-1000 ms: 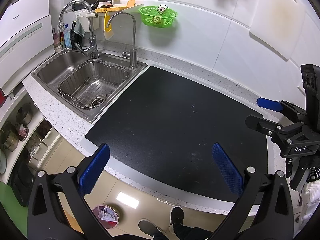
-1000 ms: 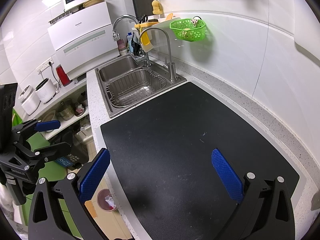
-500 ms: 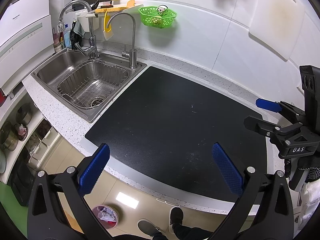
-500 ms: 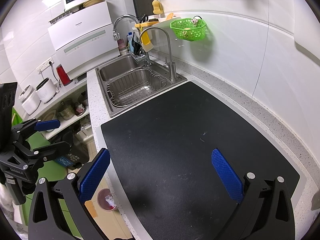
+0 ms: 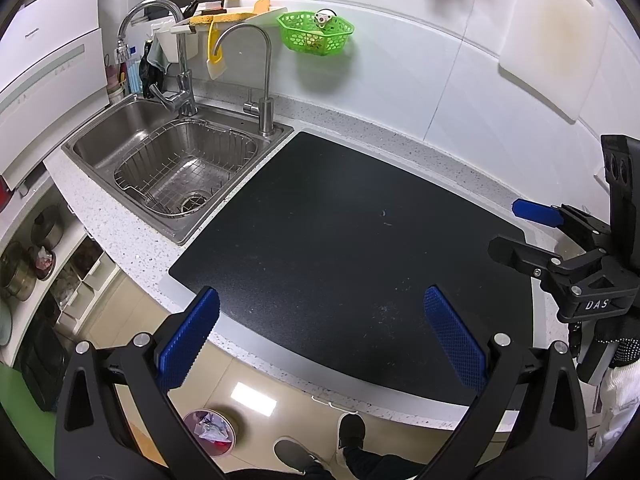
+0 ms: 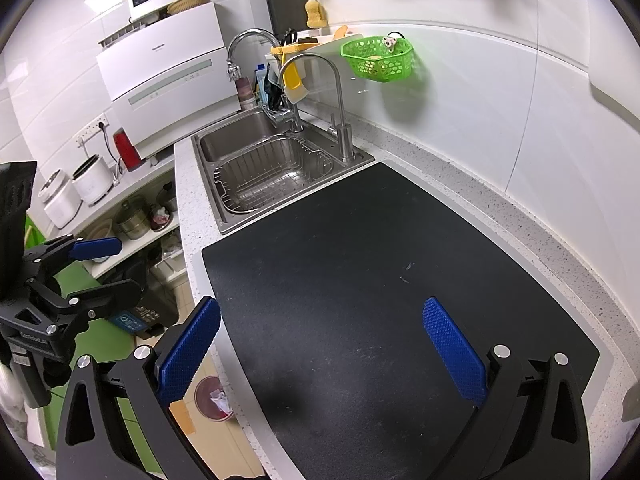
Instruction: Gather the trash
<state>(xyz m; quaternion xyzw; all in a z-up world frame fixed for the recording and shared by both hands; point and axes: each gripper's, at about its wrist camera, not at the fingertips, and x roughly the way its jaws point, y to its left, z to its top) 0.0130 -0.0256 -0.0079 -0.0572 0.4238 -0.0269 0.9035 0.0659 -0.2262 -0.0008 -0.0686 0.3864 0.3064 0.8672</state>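
A black mat (image 5: 340, 248) lies on the speckled white counter; it also shows in the right wrist view (image 6: 380, 300). Only tiny pale specks (image 5: 384, 216) lie on it. A small round trash bin (image 5: 210, 432) with crumpled scraps inside stands on the floor below the counter edge; it also shows in the right wrist view (image 6: 214, 398). My left gripper (image 5: 320, 336) is open and empty above the mat's near edge. My right gripper (image 6: 320, 344) is open and empty over the mat. Each gripper shows at the side of the other's view.
A steel sink (image 5: 176, 168) with a wire basket and two faucets sits left of the mat. A green basket (image 5: 316, 34) hangs on the wall. A white cutting board (image 5: 556, 40) leans at the right. Shelves with pots (image 6: 132, 220) stand left of the counter.
Both grippers stay open and almost still; the view has barely shifted.
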